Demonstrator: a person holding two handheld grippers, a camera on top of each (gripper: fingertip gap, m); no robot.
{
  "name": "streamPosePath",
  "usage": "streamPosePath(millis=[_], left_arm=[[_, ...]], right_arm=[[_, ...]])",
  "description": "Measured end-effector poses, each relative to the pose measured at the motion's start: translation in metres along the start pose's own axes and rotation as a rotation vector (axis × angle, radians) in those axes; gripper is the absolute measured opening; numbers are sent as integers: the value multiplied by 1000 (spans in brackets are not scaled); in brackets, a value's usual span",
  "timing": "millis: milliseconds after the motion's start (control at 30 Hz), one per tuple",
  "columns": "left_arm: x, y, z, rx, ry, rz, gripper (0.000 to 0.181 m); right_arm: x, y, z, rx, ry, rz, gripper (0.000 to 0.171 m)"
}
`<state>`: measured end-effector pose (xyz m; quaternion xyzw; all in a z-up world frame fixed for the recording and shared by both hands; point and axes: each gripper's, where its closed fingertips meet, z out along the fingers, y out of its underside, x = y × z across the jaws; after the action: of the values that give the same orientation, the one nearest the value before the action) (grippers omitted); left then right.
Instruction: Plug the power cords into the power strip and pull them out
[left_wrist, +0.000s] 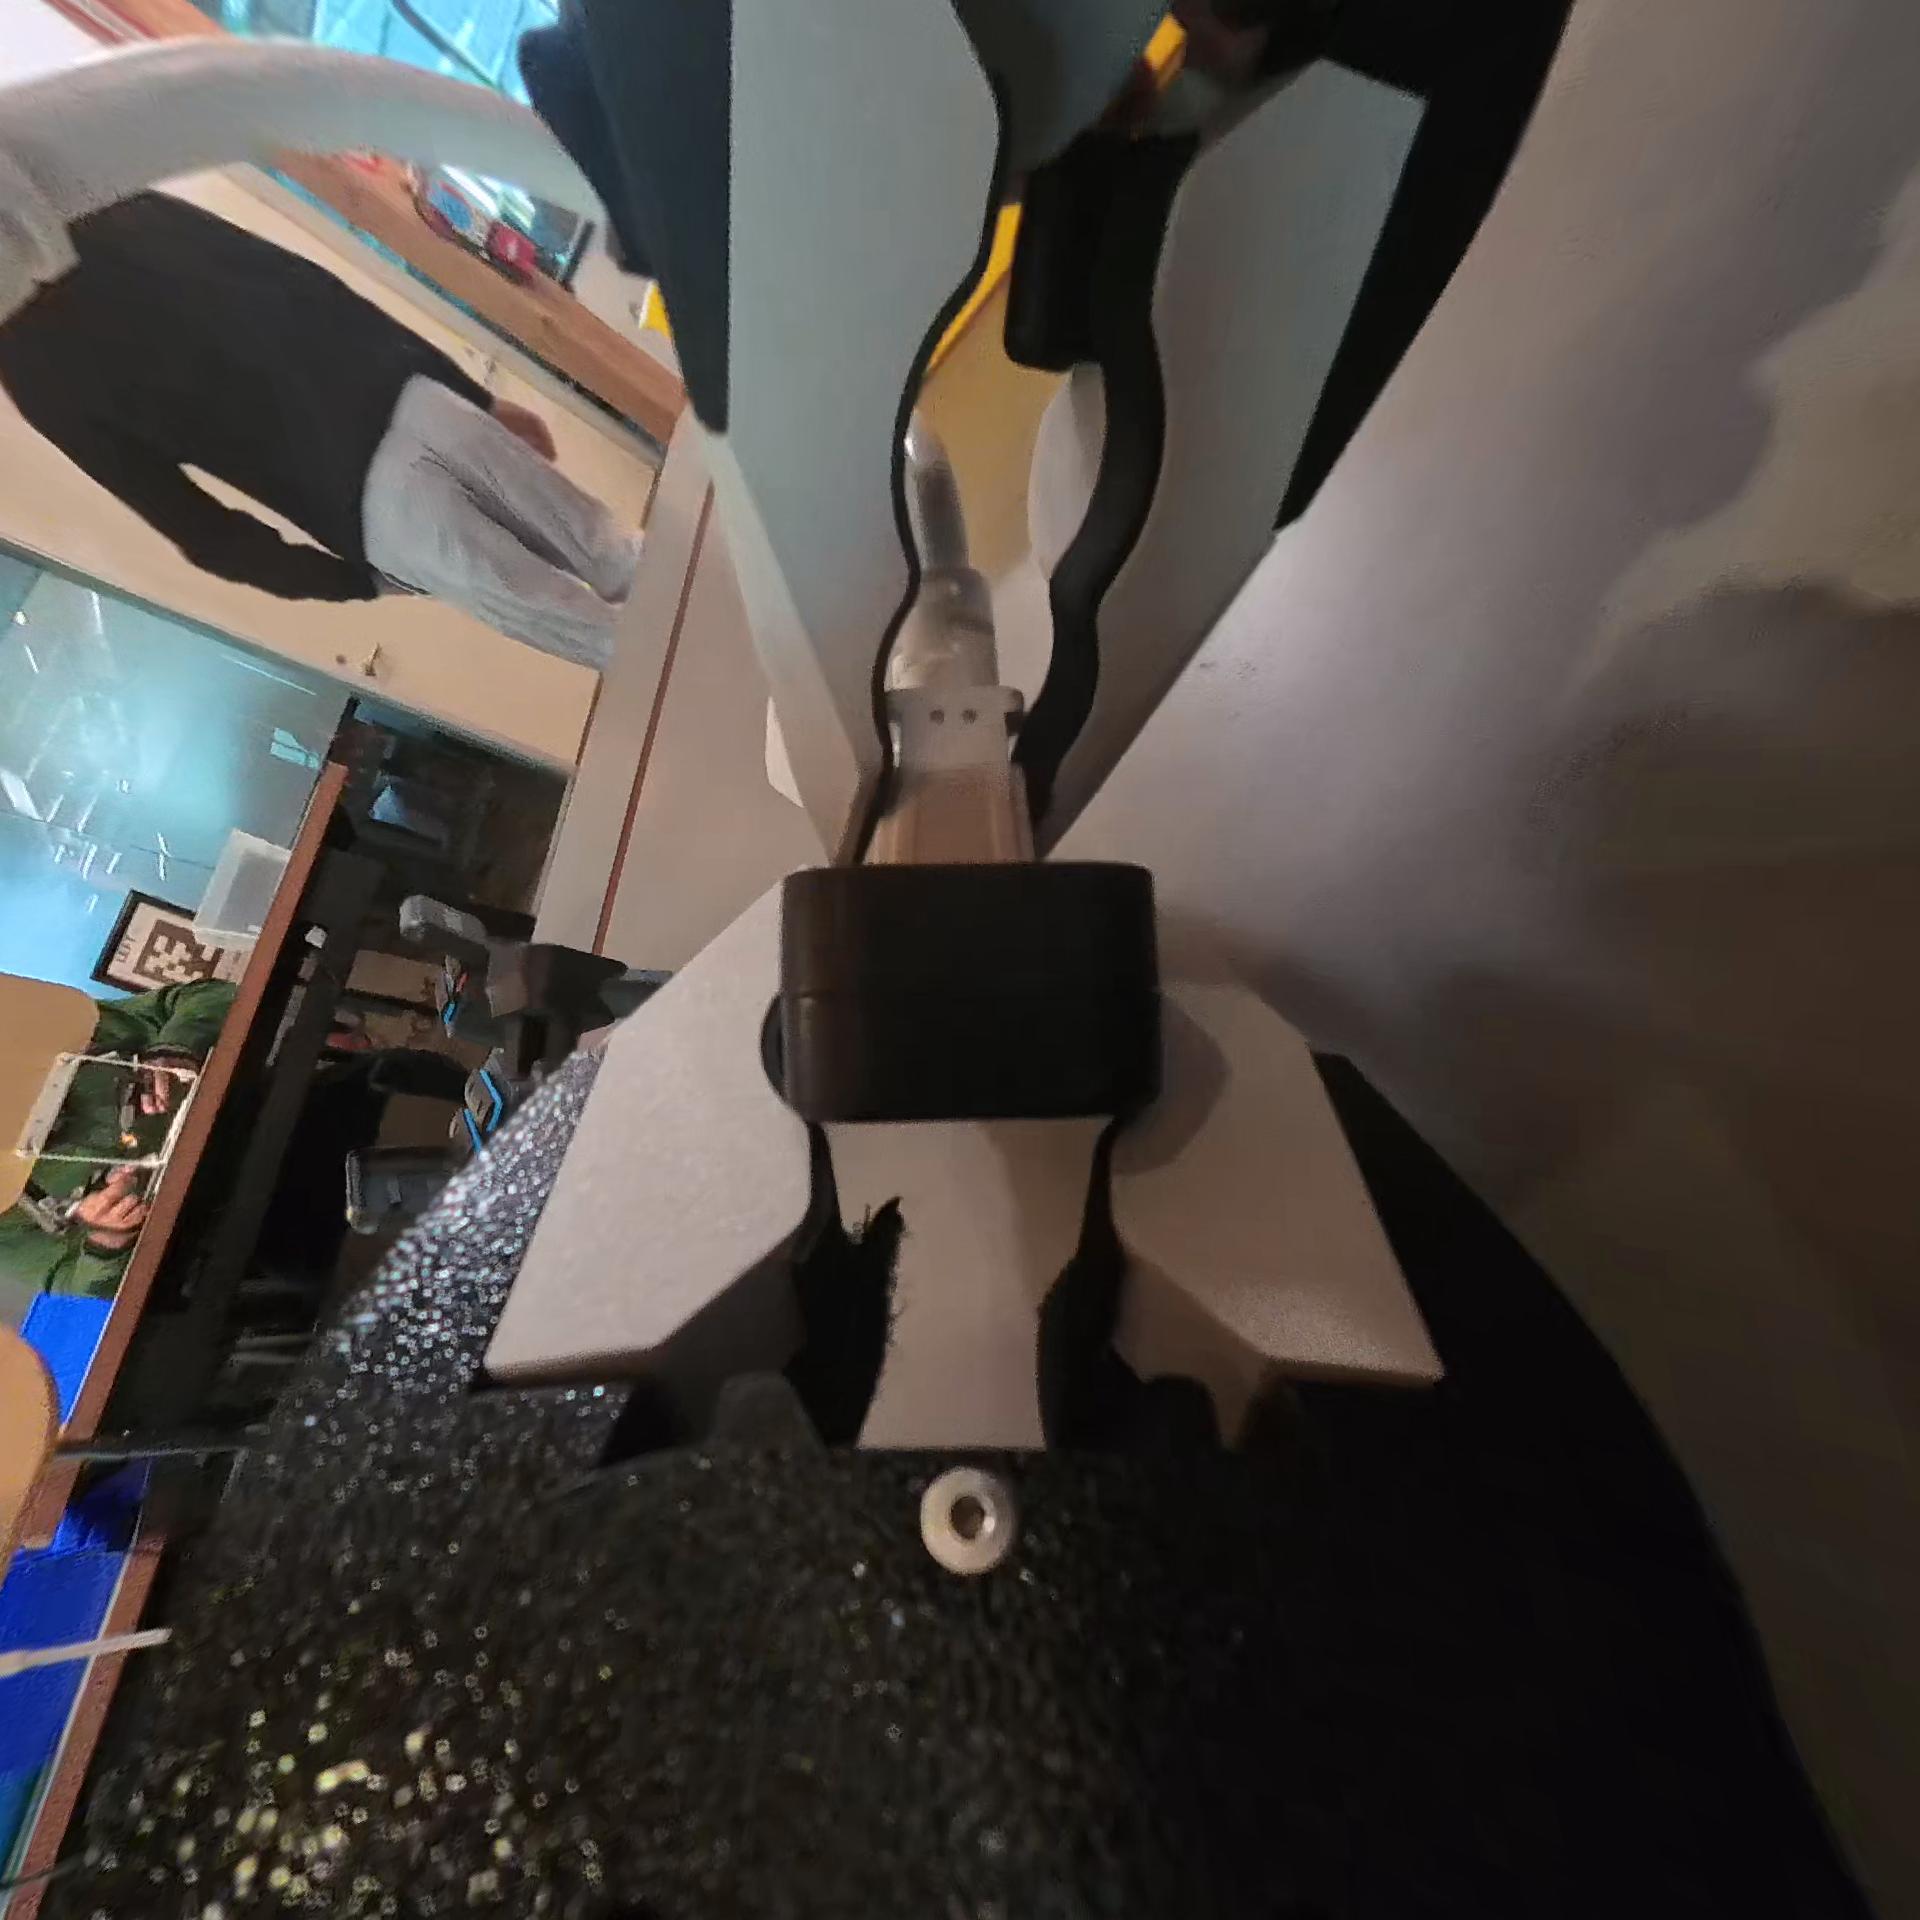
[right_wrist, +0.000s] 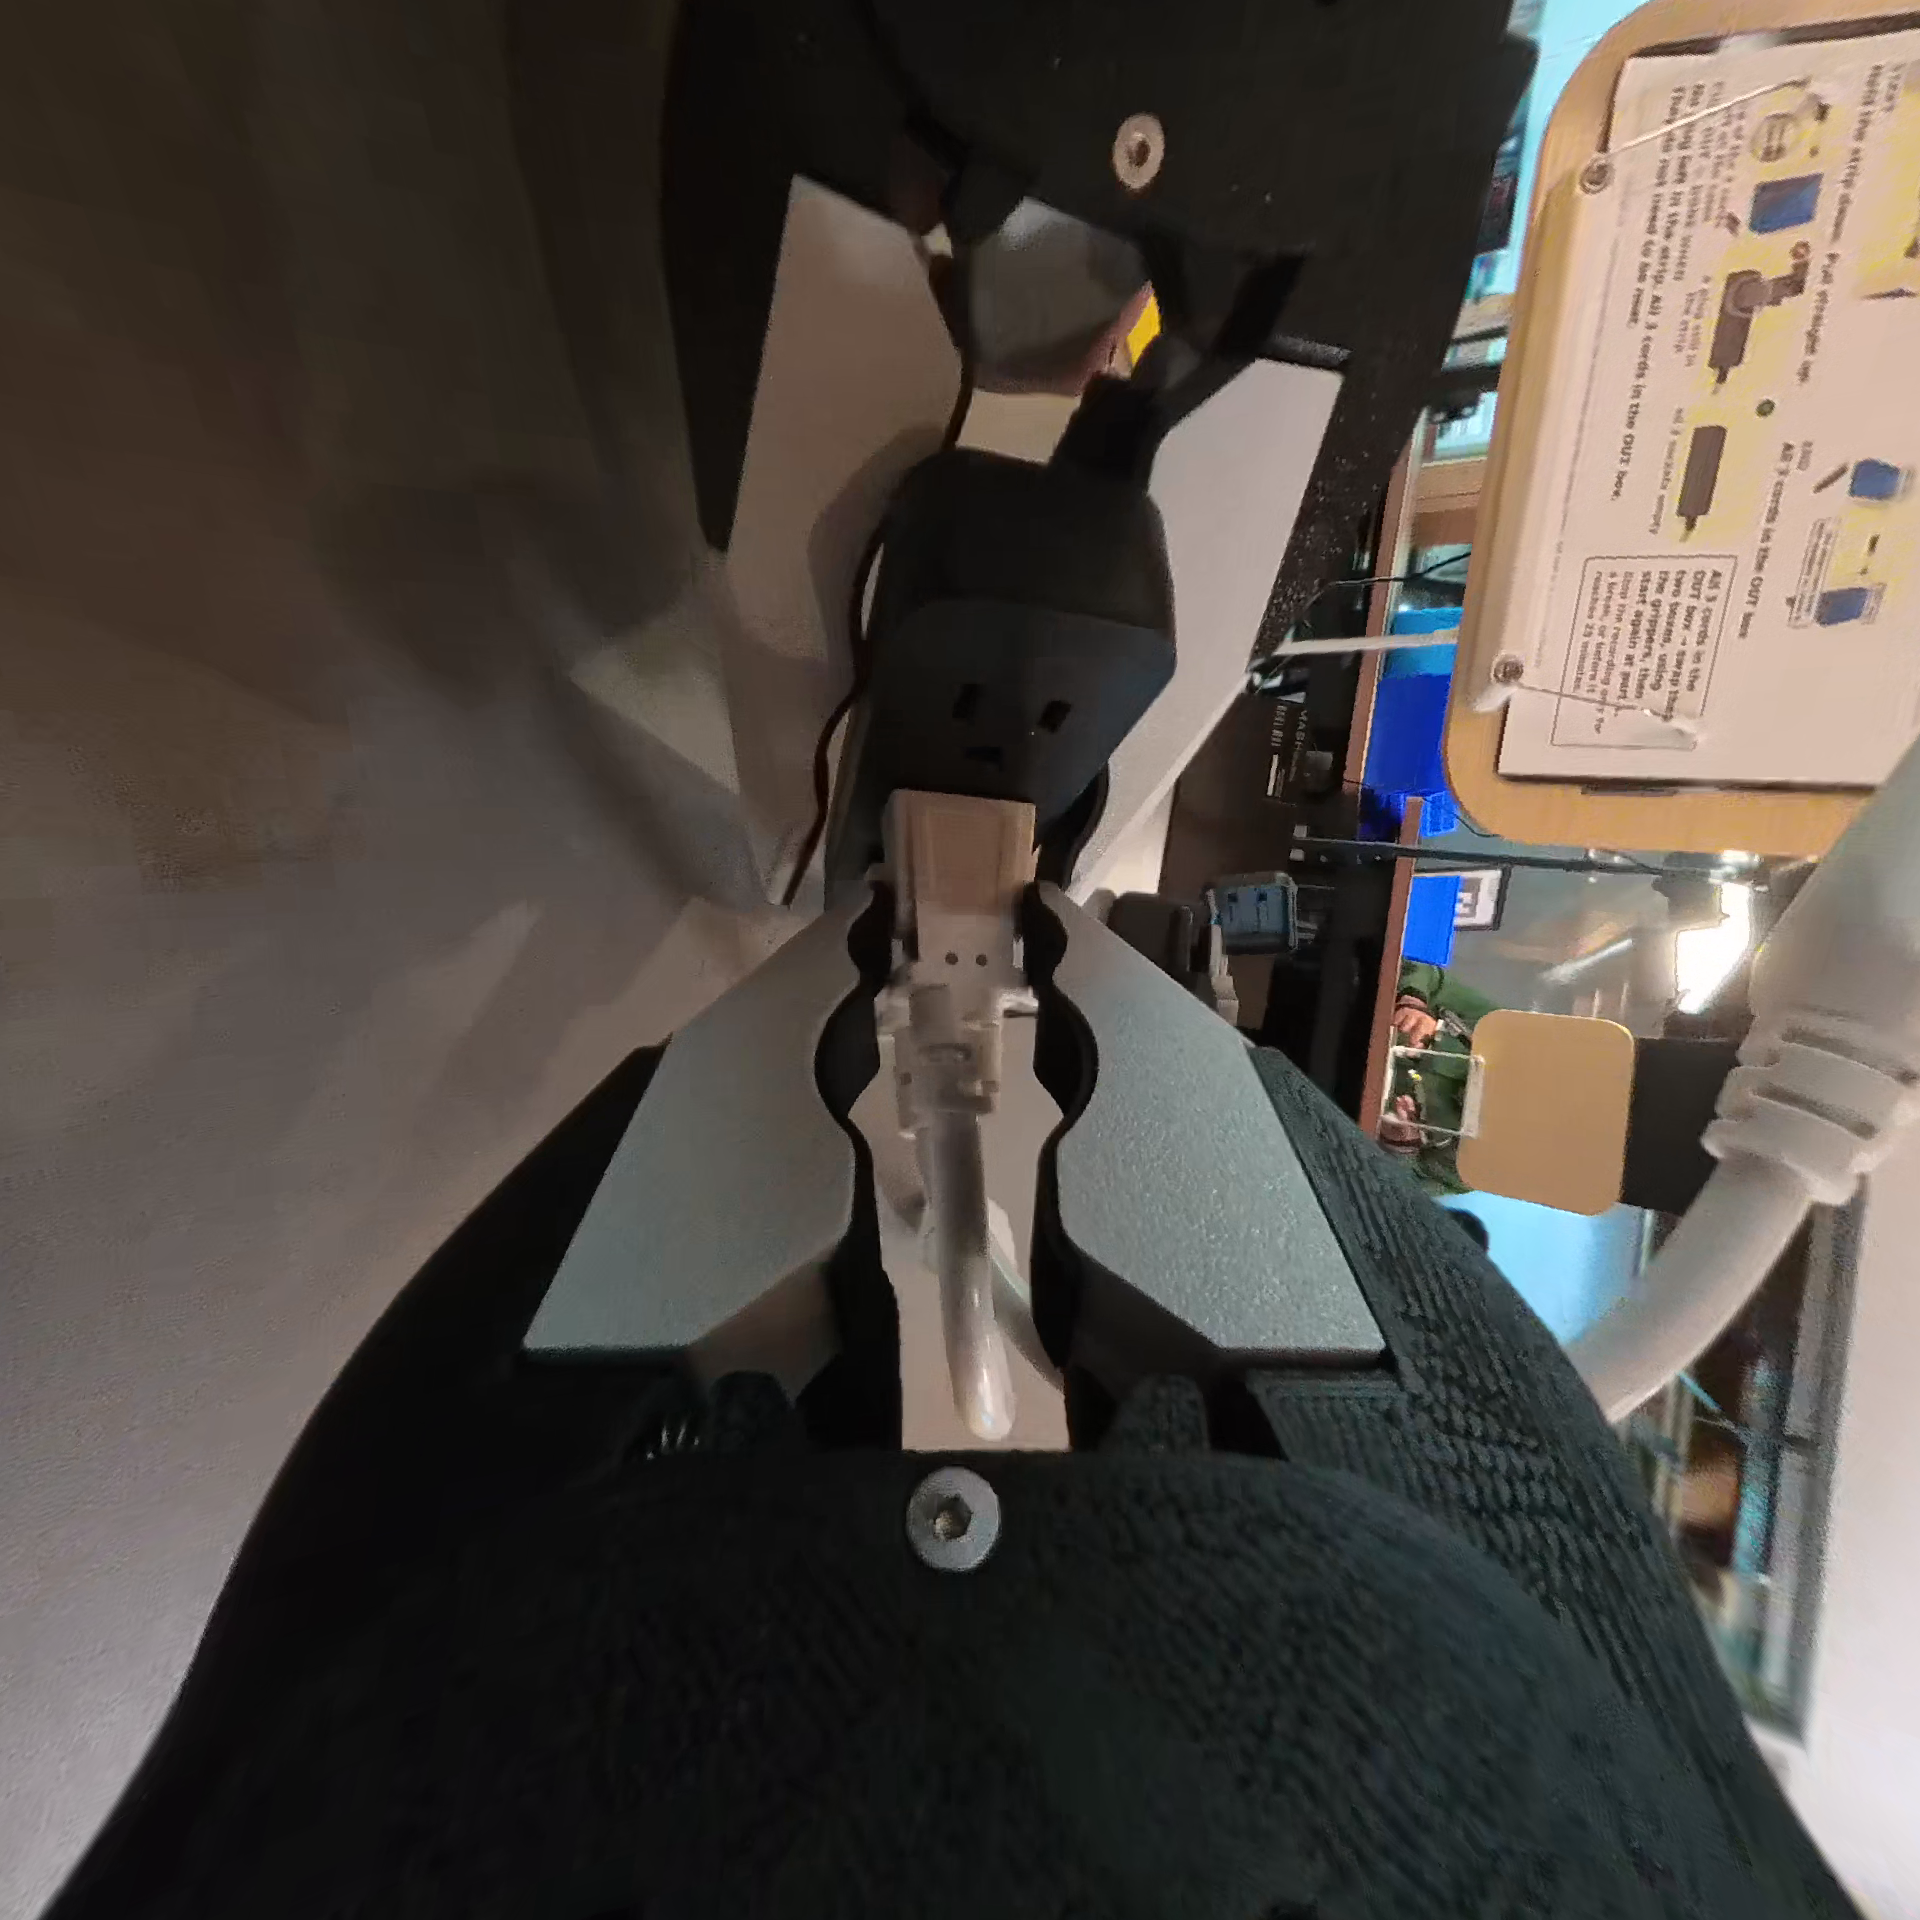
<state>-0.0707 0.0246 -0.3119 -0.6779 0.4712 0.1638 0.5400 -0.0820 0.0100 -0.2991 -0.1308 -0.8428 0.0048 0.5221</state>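
My left gripper (left_wrist: 966, 997) is shut on the black power strip (left_wrist: 966, 935), clamping its end between the grey fingers (left_wrist: 665, 1195). My right gripper (right_wrist: 956, 914) is shut on a white and tan plug (right_wrist: 961, 862). The plug's white cord (right_wrist: 966, 1247) trails back between the right fingers. The plug's front sits against the strip's face (right_wrist: 1018, 665), just below an empty socket; its prongs are hidden. In the left wrist view the plug (left_wrist: 951, 800) shows beyond the strip, held by the right gripper facing me. The left gripper (right_wrist: 1023, 582) shows beyond the strip in the right wrist view.
A wooden board with a paper sheet (right_wrist: 1683, 416) hangs at the right. A thick white cable (right_wrist: 1766, 1143) curves beside it. A pale surface (right_wrist: 312, 623) fills the left. People (left_wrist: 260, 416) and dark furniture (left_wrist: 343, 987) stand in the background. My left and right fingertips are right by each other.
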Motion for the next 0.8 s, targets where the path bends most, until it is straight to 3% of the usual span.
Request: streamPosePath(millis=[267, 800], left_arm=[[3, -4, 1, 36, 10, 27, 52], [6, -18, -3, 52, 64, -75, 50]], right_arm=[[-5, -2, -3, 205, 52, 88, 23], [-6, -4, -13, 473, -95, 333, 23]])
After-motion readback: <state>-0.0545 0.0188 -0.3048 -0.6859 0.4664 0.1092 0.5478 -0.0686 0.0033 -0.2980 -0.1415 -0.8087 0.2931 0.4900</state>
